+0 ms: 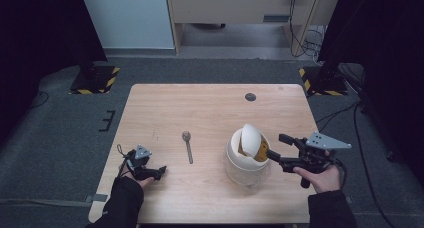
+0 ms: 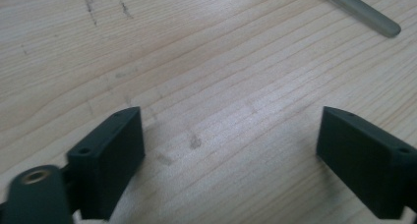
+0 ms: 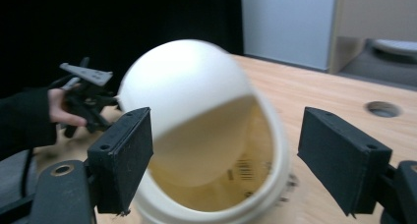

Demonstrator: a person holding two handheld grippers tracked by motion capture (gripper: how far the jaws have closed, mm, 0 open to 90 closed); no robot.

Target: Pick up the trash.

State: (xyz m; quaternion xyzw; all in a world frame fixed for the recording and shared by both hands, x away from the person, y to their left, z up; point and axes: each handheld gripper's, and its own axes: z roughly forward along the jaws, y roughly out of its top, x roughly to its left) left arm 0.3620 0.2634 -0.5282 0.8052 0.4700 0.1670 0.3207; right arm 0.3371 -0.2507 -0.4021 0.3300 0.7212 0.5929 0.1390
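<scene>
The wooden bench [image 1: 210,108] is carrying a white tub [image 1: 246,163] toward its right front, a white lid [image 1: 251,139] tilting in its mouth. The right claw [image 1: 275,146] is hovering wide at the tub's rim, gripping nothing. The left claw [image 1: 161,171] is resting wide and empty near the front left corner, left of a spoon [image 1: 187,145].

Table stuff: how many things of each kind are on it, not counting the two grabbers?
Spoons: 1, a metal spoon lying flat.
Cups: 1, a big white cup standing upright.
Lids: 1, a white lid tilted in the cup's mouth.
Total: 3 things on the wooden table.
</scene>
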